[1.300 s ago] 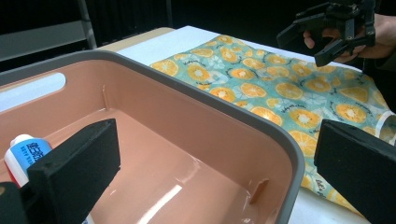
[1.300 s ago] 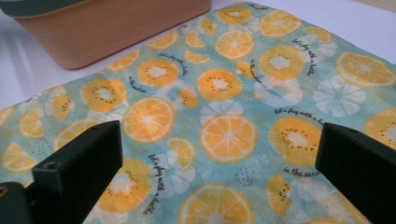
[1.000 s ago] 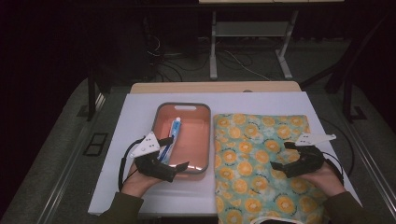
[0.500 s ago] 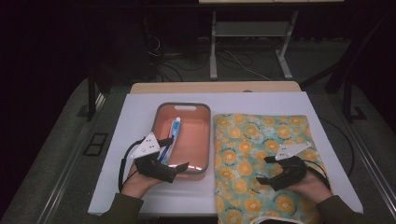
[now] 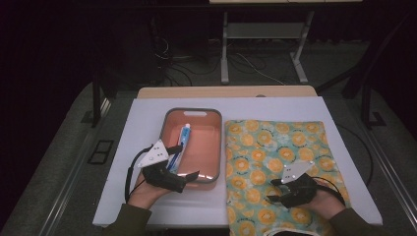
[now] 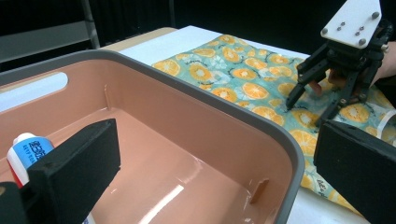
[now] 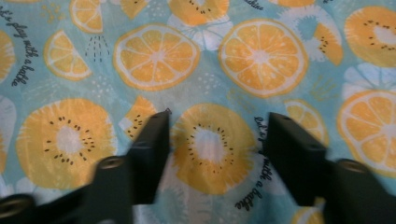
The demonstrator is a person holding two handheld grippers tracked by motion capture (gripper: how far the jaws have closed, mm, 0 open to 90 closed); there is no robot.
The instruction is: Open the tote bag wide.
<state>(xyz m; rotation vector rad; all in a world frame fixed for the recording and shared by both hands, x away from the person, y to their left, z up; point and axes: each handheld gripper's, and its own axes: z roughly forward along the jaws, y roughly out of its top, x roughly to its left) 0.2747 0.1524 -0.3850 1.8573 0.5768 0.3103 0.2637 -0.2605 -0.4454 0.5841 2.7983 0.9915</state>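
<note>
Cloth [image 5: 285,162] lies flat on desk's right half, reaching its near edge. Right gripper [image 5: 277,191] released, jaws spread just over near part, likely poised to pinch fabric. Left gripper [image 5: 186,162] released, straddling tray's [image 5: 214,147] near wall, probably steadying it; toothpaste [image 5: 184,135] inside.

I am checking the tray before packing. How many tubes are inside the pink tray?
1. A blue and white tube lies in the left part of the pink tray, beside the left hand-held gripper. That gripper hides some of the tray floor.
</note>
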